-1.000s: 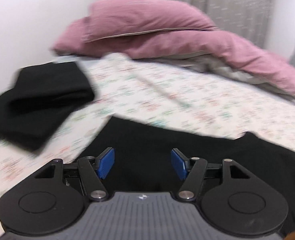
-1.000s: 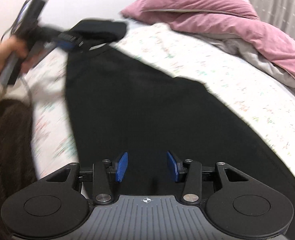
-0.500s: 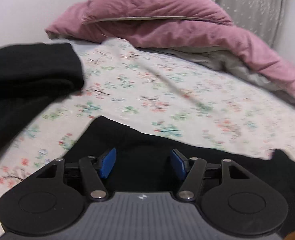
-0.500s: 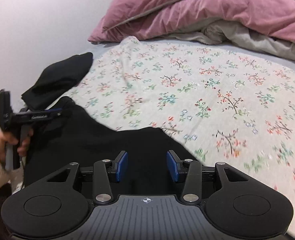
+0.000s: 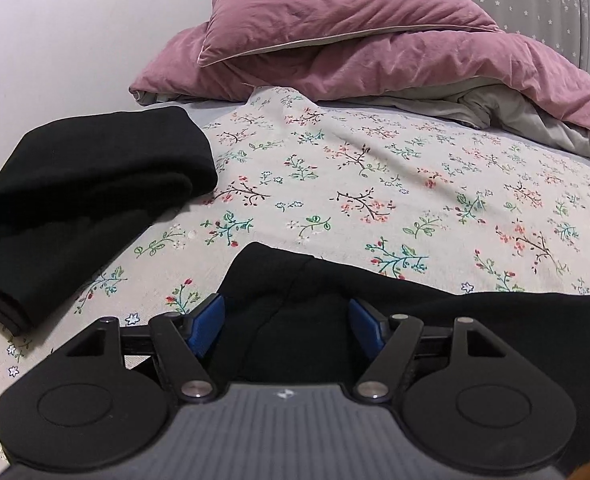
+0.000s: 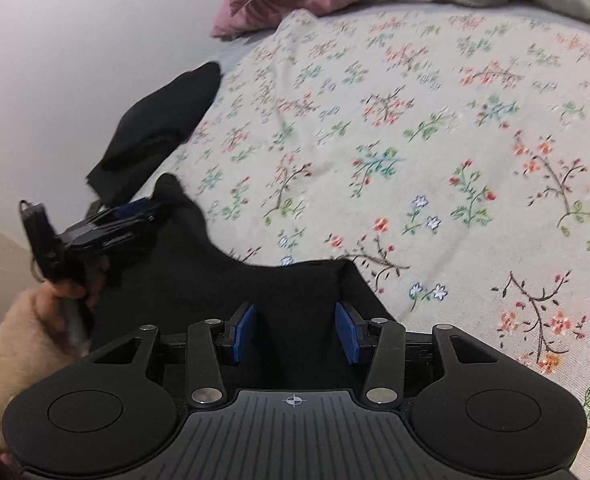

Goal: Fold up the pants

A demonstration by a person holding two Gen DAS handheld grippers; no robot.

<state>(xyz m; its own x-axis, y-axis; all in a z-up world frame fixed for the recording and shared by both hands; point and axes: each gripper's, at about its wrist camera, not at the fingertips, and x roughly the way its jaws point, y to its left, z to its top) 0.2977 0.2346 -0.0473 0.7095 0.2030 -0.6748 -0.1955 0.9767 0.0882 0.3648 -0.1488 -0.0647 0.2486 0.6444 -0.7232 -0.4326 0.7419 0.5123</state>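
— Both of my grippers had come down low over the black pants (image 5: 435, 320) since a second before; the right one had swept across the bed to the far corner of the edge. What lay closest?

— Between the blue pads of my left gripper (image 5: 285, 326), black cloth, its jaws wide, having just opened further, pads not pressing. My right gripper (image 6: 295, 334) stood part open over the cloth too, gripping nothing.

— And the lie of the pants?

— Flat on the floral bedsheet (image 5: 375, 184), the near edge running left to right, one corner under each gripper. The fold, I judged, had to go away from me.

— Beyond that?

— A folded black garment (image 5: 87, 192) left, well apart; pink pillow (image 5: 335, 12) farthest.
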